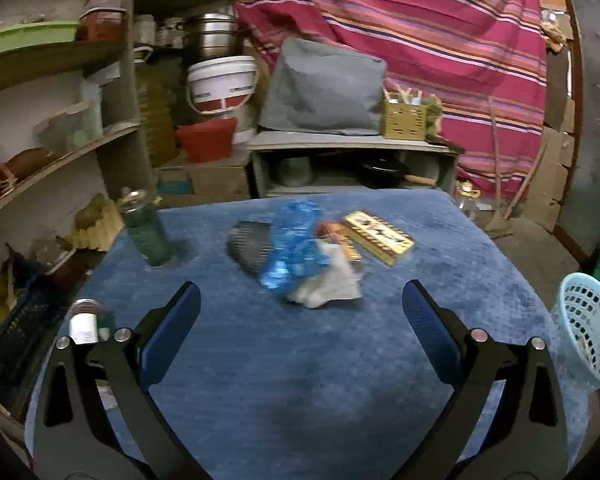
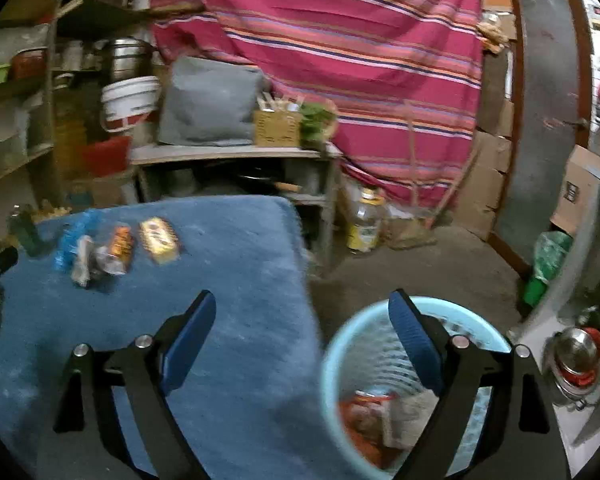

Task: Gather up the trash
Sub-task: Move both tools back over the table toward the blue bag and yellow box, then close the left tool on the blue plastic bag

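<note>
On the far left of the blue-covered table (image 1: 300, 360) a green glass bottle (image 1: 146, 232) stands upright near the edge, with a small metal-capped jar (image 1: 83, 322) nearer the camera at the left rim. The left gripper (image 1: 301, 312) hangs over the bare blue cloth with its jaws spread wide and nothing between them. Just beyond its fingers the trash lies in a loose cluster in the middle of the table: a dark ribbed object (image 1: 249, 245), a crumpled blue plastic bag (image 1: 294, 246) touching it, a crumpled white paper (image 1: 328, 286) just in front of the bag, an orange wrapper (image 1: 338, 236) partly under them, and a yellow box (image 1: 378, 237) lying flat at the right end of the group. Further right, off the table's edge, a light blue perforated basket (image 1: 588, 328) stands lower than the tabletop. In the right wrist view the same cluster sits at the far left of the table, well away from the right gripper (image 2: 303, 312), whose jaws also stand wide apart and hold nothing. Its left finger (image 2: 190, 344) is above the table's right edge and its right finger (image 2: 416, 344) is over the basket's rim. Inside the basket lie an orange-red wrapper (image 2: 360, 412) and a pale crumpled piece (image 2: 410, 416), side by side at the bottom.
</note>
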A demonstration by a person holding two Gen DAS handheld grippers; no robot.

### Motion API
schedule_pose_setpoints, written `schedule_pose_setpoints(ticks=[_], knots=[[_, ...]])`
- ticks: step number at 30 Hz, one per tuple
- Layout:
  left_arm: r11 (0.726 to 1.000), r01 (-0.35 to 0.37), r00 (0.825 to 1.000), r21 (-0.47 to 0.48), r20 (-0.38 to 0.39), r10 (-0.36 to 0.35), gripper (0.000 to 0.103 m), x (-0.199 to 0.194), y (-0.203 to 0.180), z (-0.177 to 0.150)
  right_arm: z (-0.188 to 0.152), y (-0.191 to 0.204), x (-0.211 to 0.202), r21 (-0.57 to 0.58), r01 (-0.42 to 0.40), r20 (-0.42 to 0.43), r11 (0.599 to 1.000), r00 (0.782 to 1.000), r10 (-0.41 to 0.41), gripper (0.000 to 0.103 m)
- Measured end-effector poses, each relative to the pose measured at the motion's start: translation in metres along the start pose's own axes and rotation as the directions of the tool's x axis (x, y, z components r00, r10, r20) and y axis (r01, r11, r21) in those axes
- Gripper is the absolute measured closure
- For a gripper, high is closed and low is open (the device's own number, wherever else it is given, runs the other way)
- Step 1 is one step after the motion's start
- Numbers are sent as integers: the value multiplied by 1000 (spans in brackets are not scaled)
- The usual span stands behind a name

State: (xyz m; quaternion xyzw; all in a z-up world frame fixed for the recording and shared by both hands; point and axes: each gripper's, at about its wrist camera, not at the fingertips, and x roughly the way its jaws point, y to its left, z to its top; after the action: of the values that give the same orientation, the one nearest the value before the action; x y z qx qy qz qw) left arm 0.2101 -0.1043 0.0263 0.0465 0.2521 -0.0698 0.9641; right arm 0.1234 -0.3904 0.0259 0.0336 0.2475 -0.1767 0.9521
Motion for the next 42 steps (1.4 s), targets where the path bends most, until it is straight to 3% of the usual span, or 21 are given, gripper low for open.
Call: schedule_pose_setpoints(ticks=[16,20,23,30,34,38,42], knots=[[990,-92,996,-106,-3,92,5,34,88,25,43,145,47,-69,-207,-35,976,978,205,16],[982,-87,996,-170,-2,88,5,44,106,38,55,173,58,-97,-224,-19,970,975,223,16],[971,-129,991,-200,-6,131,5,55,117,49,63,187,70,-104,-230,-15,968,973,229,13],[966,-149,988,-212,10,154,5,78,119,61,70,193,98,-114,-185,-9,976,983,185,10],[972,-158,987,-176,-28,155,5,103,112,49,57,191,117,-110,-167,-34,980,986,164,10],[979,-112,990,-170,-100,96,6,128,101,36,40,188,138,-148,-111,-81,983,992,99,10],[991,-58,993,-117,-112,44,6,136,80,22,31,182,142,-197,-67,-82,978,995,52,10]])
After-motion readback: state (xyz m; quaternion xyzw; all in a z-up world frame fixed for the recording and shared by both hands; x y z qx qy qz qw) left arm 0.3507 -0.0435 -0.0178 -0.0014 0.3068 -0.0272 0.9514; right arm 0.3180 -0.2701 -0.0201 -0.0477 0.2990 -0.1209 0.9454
